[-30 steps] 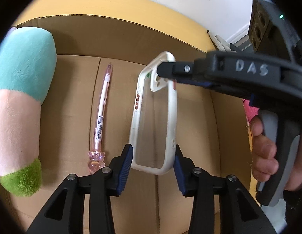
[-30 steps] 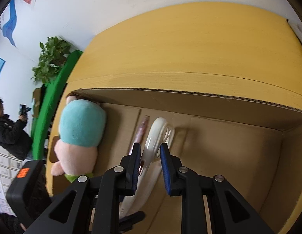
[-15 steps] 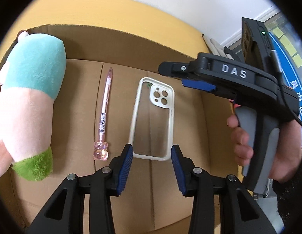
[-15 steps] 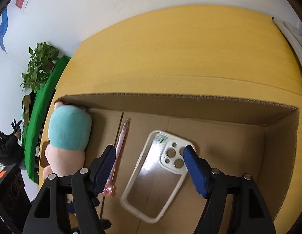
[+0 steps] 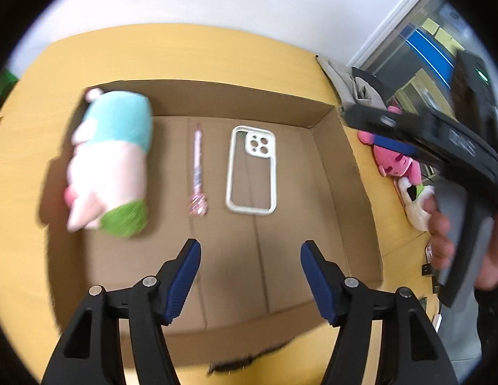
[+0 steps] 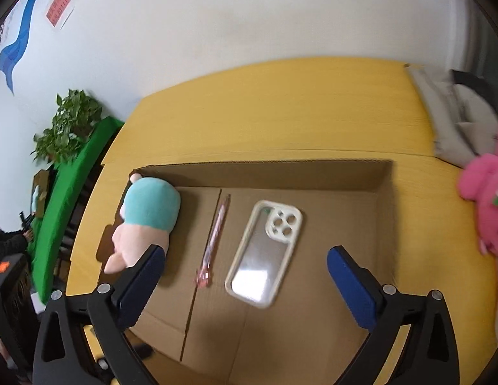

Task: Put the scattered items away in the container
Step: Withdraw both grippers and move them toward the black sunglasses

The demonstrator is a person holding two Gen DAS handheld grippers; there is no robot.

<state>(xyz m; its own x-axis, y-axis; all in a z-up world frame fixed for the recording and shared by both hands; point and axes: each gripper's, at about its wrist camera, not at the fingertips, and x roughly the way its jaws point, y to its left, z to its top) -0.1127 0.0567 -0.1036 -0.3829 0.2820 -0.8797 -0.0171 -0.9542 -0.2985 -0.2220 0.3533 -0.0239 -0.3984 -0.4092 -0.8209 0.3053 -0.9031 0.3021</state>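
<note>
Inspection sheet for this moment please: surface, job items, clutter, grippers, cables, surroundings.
Surface: yellow table, bare where visible.
Job's things: phone case, pink pen and plush toy lie apart in the cardboard box.
Clutter: pink plush on the table outside the box.
Grippers: left gripper and right gripper opening, nothing between the jaws.
Cables: nothing seen.
Surroundings: white wall, potted plant.

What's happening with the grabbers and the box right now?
Both grippers, left and right, opening, nothing between. Phone case, pen, plush in box. Pink plush outside.
</note>
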